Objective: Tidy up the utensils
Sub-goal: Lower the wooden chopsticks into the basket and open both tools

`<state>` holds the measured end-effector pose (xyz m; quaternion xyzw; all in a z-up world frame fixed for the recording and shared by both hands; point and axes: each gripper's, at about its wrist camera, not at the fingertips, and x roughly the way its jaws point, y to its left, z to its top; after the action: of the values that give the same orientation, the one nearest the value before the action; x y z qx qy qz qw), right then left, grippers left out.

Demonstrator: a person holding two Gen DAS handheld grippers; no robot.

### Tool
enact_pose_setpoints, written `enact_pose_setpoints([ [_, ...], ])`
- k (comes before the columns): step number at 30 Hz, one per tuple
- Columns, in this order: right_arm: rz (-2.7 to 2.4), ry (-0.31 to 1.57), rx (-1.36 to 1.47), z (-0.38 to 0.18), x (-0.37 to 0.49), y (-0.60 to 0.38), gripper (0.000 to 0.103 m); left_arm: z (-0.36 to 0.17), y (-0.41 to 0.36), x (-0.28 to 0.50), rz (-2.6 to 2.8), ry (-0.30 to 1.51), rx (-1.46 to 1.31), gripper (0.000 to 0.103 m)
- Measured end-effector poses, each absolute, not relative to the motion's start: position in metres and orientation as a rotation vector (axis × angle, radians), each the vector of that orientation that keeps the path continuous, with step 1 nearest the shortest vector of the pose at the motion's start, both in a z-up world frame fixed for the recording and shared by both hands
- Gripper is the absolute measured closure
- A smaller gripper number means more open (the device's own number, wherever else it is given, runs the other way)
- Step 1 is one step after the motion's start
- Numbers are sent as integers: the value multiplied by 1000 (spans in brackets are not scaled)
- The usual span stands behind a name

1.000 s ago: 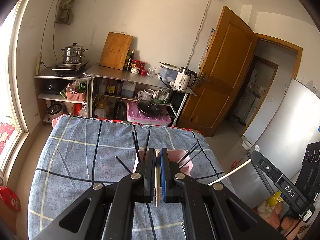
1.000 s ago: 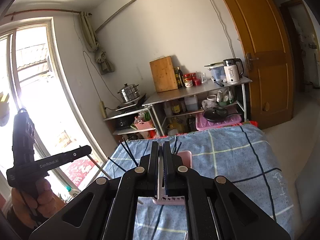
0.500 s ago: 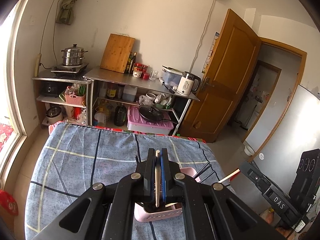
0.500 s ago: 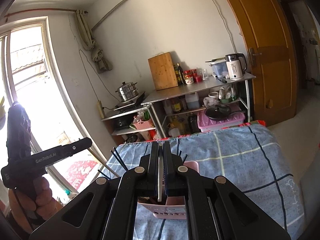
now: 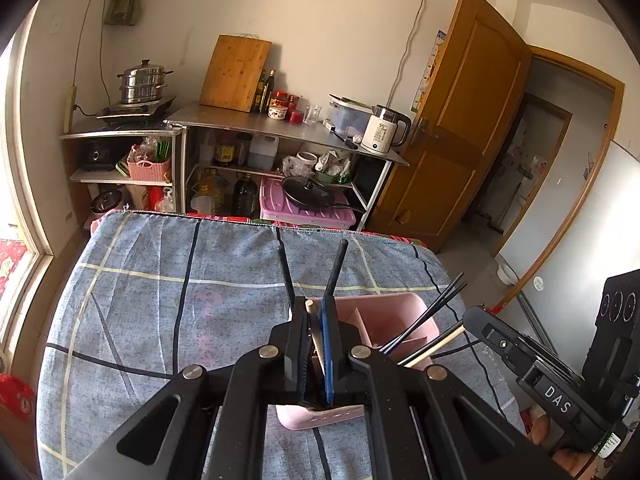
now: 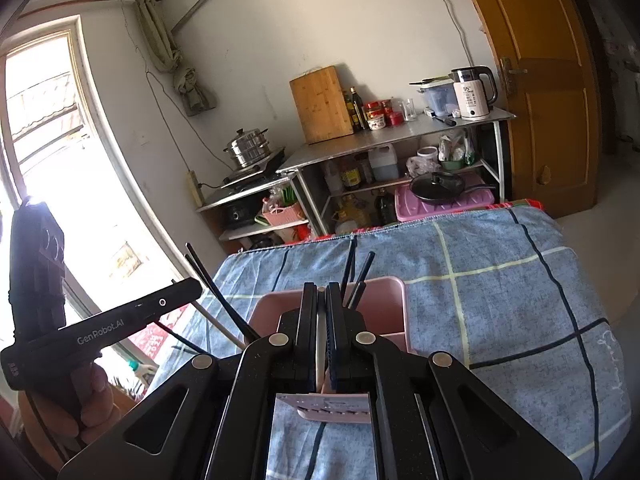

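Observation:
A pink utensil holder (image 5: 384, 320) with dividers stands on the blue checked cloth; it also shows in the right wrist view (image 6: 380, 300). Several black chopsticks (image 5: 424, 316) lean out of it, and two black handles (image 5: 334, 268) stand up in it. My left gripper (image 5: 318, 320) is shut on a pale wooden chopstick (image 5: 310, 316), right over the holder's near left corner. My right gripper (image 6: 320, 312) is shut on a thin white utensil (image 6: 320, 344), above the holder's near edge. A pale chopstick (image 5: 436, 346) also leans out to the right.
The table's blue cloth (image 5: 180, 300) stretches to the far edge. Behind it stand metal shelves (image 5: 280, 128) with a kettle, cutting board, pots and bottles. An open wooden door (image 5: 460, 120) is at the right, a window (image 6: 40, 140) at the left.
Both grippers have moved forward and down over the pink holder, which now lies closer under them. Each still holds its utensil.

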<state>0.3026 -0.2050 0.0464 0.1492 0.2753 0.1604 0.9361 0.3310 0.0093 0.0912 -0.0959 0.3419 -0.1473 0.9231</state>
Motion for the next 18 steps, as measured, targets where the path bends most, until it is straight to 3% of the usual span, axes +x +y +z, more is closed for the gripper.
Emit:
enact_pose_setpoints([
  [4, 347, 590, 294, 42, 305, -202, 99, 90, 7, 329, -287, 700, -157, 95],
  [8, 344, 584, 280, 45, 300, -201, 92, 95, 9, 323, -282, 683, -153, 78],
  [18, 339, 535, 260, 63, 262, -217, 89, 114, 18, 272, -272, 602, -129, 78],
])
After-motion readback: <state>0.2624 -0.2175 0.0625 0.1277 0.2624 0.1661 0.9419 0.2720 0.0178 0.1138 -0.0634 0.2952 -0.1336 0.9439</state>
